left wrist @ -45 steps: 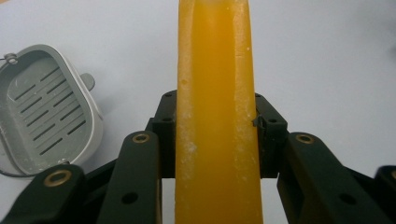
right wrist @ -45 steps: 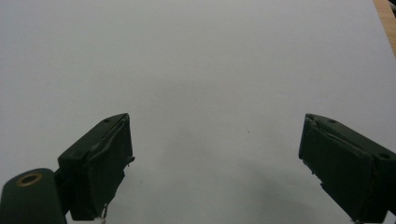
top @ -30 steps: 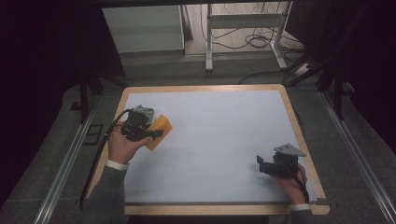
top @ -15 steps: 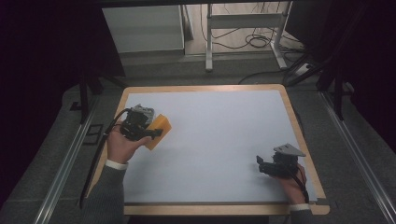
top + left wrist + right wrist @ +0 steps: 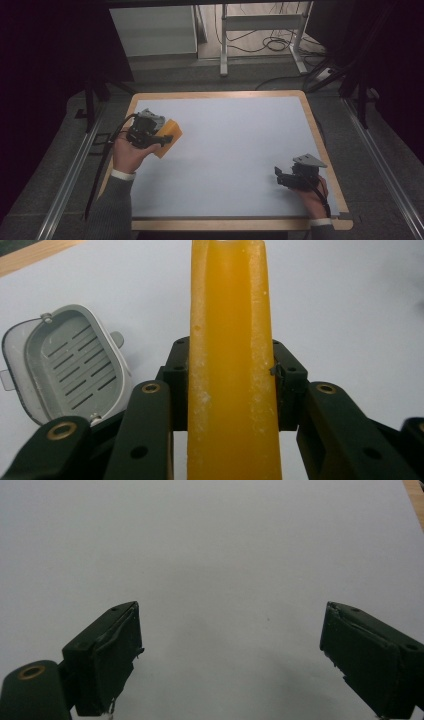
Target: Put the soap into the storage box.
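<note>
The left tongs [image 5: 162, 135] are clamped on an orange sponge [image 5: 231, 360] held above the desk [image 5: 240, 150] beside a grey slotted tray [image 5: 70, 365], apparently the carrying step, while the right tongs [image 5: 230, 655] stand apart; next likely lowering it squarely into that tray.

A translucent orange bar of soap [image 5: 231, 365] stood edge-up above the white table's left side, clamped on both faces.

I am holding my left gripper [image 5: 165, 136] with its jaws clamped tight, forearm angling in from below; my right gripper [image 5: 278, 176] is resting with jaws spread wide.
</note>
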{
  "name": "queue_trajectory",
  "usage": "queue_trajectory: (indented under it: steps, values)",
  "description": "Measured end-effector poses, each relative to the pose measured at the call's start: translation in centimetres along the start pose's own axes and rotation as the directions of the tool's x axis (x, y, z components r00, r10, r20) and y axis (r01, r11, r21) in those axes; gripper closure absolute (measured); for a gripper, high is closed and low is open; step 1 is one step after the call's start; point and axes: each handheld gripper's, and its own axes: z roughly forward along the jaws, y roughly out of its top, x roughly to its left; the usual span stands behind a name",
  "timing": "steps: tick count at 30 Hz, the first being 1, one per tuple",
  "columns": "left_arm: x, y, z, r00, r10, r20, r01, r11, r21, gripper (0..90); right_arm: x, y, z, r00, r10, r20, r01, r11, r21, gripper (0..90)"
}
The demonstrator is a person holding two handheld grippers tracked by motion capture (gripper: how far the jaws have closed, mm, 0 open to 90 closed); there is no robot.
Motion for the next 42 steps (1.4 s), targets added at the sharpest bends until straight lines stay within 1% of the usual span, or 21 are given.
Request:
queue_trajectory:
  steps: [8, 10, 13, 19, 20, 21, 23, 25, 26, 27, 30, 31, 32, 33, 34, 35, 36, 37, 38, 39, 42]
  values:
    - [0.7, 0.6, 0.0, 0.9999, -0.016, -0.005, 0.016, 0.9999, 0.001, 61.0, -0.1, 0.0, -0.1, 1.0000, 0.003, 0.005, -0.003, 1.0000, -0.009, 9.6]
    - [0.9, 0.7, 0.0, 0.9999, -0.013, -0.008, 0.013, 0.9999, -0.001, 61.0, -0.1, 0.0, -0.1, 1.0000, 0.001, 0.005, -0.001, 1.0000, -0.009, 9.6]
    - [1.2, 1.1, 0.0, 0.9994, -0.029, -0.017, 0.029, 0.9996, -0.003, 61.0, -0.1, 0.0, -0.1, 1.0000, 0.003, 0.005, -0.003, 1.0000, -0.009, 9.6]
    - [2.5, 1.6, 0.2, 0.9976, -0.057, -0.039, 0.057, 0.9984, 0.002, 61.0, -0.1, 0.0, -0.2, 1.0000, 0.004, 0.006, -0.004, 0.9999, -0.009, 9.6]
    - [3.0, 1.7, 0.2, 0.9967, -0.070, -0.041, 0.070, 0.9975, 0.001, 61.0, -0.1, 0.1, -0.2, 1.0000, 0.004, 0.006, -0.003, 0.9999, -0.011, 9.6]
    - [3.0, 1.7, 0.2, 0.9967, -0.070, -0.041, 0.070, 0.9975, 0.001, 61.0, -0.1, 0.1, -0.2, 1.0000, 0.004, 0.006, -0.003, 0.9999, -0.011, 9.6]
    - [3.8, 1.9, 0.5, 0.9946, -0.088, -0.055, 0.088, 0.9961, 0.004, 61.0, -0.1, 0.1, -0.2, 1.0000, 0.004, 0.006, -0.004, 0.9999, -0.013, 9.6]
    - [4.1, 1.9, 0.6, 0.9940, -0.094, -0.056, 0.094, 0.9955, 0.007, 61.0, -0.1, 0.1, -0.2, 1.0000, 0.004, 0.006, -0.004, 0.9999, -0.014, 9.6]
    - [4.8, 2.0, 0.8, 0.9922, -0.110, -0.058, 0.111, 0.9938, 0.006, 61.0, -0.1, 0.1, -0.2, 1.0000, 0.004, 0.008, -0.004, 0.9999, -0.014, 9.6]
    - [4.8, 2.0, 0.8, 0.9922, -0.110, -0.058, 0.111, 0.9938, 0.006, 61.0, -0.1, 0.1, -0.2, 1.0000, 0.004, 0.008, -0.004, 0.9999, -0.014, 9.6]
    - [5.8, 2.2, 1.3, 0.9880, -0.140, -0.067, 0.141, 0.9900, 0.010, 61.0, -0.1, 0.1, -0.3, 0.9999, 0.005, 0.010, -0.005, 0.9998, -0.020, 9.6]
    - [5.8, 2.2, 1.3, 0.9880, -0.140, -0.067, 0.141, 0.9900, 0.010, 61.0, -0.1, 0.1, -0.3, 0.9999, 0.005, 0.010, -0.005, 0.9998, -0.020, 9.6]
    - [6.4, 2.3, 1.6, 0.9850, -0.157, -0.070, 0.158, 0.9873, 0.008, 61.0, -0.1, 0.1, -0.3, 0.9999, 0.006, 0.011, -0.006, 0.9998, -0.020, 9.6]
    - [6.4, 2.3, 1.6, 0.9850, -0.157, -0.070, 0.158, 0.9873, 0.008, 61.0, -0.1, 0.1, -0.3, 0.9999, 0.006, 0.011, -0.006, 0.9998, -0.020, 9.6]
    - [7.1, 2.3, 1.8, 0.9809, -0.177, -0.081, 0.178, 0.9840, 0.007, 61.0, -0.1, 0.1, -0.3, 0.9999, 0.006, 0.010, -0.005, 0.9998, -0.021, 9.6]
    - [7.1, 2.3, 1.8, 0.9809, -0.177, -0.081, 0.178, 0.9840, 0.007, 61.0, -0.1, 0.1, -0.3, 0.9999, 0.006, 0.010, -0.005, 0.9998, -0.021, 9.6]
    - [7.7, 2.3, 2.2, 0.9758, -0.199, -0.091, 0.199, 0.9799, -0.001, 61.0, -0.2, 0.1, -0.3, 0.9999, 0.005, 0.009, -0.005, 0.9998, -0.022, 9.6]
    - [7.7, 2.3, 2.2, 0.9758, -0.199, -0.091, 0.199, 0.9799, -0.001, 61.0, -0.2, 0.1, -0.3, 0.9999, 0.005, 0.009, -0.005, 0.9998, -0.022, 9.6]
    - [8.4, 2.3, 2.5, 0.9714, -0.218, -0.095, 0.219, 0.9757, 0.002, 61.0, -0.2, 0.2, -0.4, 0.9999, 0.008, 0.011, -0.008, 0.9997, -0.024, 9.6]
    - [8.4, 2.3, 2.5, 0.9714, -0.218, -0.095, 0.219, 0.9757, 0.002, 61.0, -0.2, 0.2, -0.4, 0.9999, 0.008, 0.011, -0.008, 0.9997, -0.024, 9.6]
    - [9.3, 2.0, 3.0, 0.9642, -0.246, -0.099, 0.247, 0.9690, 0.000, 61.0, -0.3, 0.1, -0.4, 0.9999, 0.009, 0.010, -0.009, 0.9996, -0.026, 9.6]
